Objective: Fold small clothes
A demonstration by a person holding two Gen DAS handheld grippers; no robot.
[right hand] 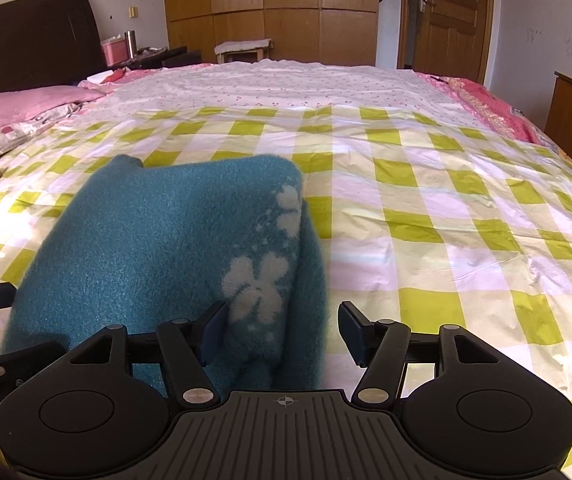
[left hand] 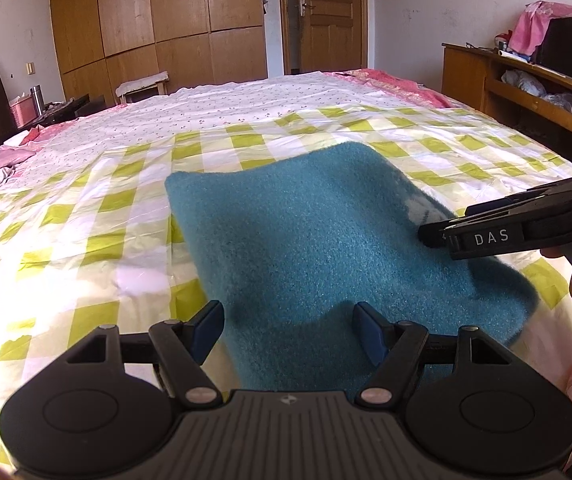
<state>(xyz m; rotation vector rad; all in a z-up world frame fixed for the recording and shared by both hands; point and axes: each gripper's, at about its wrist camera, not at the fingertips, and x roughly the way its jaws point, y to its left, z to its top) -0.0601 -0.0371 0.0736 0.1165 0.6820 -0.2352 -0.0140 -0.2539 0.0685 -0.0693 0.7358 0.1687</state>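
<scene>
Bedroom setup here: a big bed with a yellow-green checked sheet laid over a floral one, wooden wardrobe and a door along the top of both views. In the left wrist view the left gripper has its blue-padded fingers spread wide, nothing pinched, and the near end of the teal fleece garment lies between and just past them, running up the middle of the frame. In the right wrist view the right gripper is also wide open and not holding anything; the folded edge of the teal fleece, with its white flower print, sits between the fingers toward the left pad, and the rest of the garment fills the lower left of the frame. The right gripper also pokes in from the right edge of the left view, tip over the fleece, with "DAS" printed in white on its side. A pink pillow and dark headboard sit upper left in the right view.
</scene>
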